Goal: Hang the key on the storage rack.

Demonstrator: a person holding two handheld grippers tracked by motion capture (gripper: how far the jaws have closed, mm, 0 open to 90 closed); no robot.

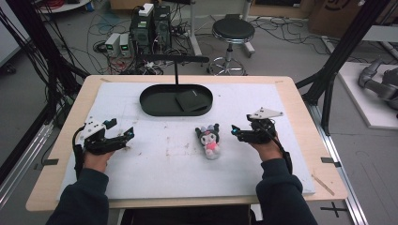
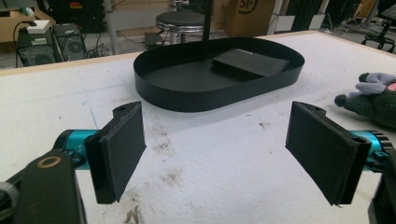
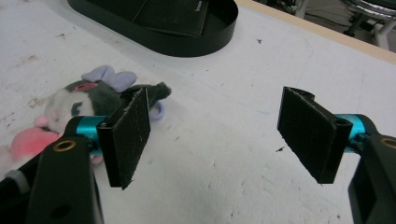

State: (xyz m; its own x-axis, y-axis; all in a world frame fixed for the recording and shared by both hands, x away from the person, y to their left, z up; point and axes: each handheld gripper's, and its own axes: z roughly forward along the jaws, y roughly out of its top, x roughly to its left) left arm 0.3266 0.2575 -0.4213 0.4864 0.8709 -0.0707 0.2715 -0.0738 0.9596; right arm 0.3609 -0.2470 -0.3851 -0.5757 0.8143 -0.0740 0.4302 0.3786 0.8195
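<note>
You have one plush toy lying just left of your right gripper, whose fingers stand apart and empty. Your left gripper is likewise apart, empty. One black tray holding one dark pad sits beyond both.

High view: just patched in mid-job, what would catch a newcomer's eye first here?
The small plush toy with dark ears and a pink body, lying on the white mat just right of centre. Behind it sits a black oval tray holding a flat black case. The left gripper and right gripper flank the toy, both with jaws open and nothing between them; the right one is closest to the toy.
</note>
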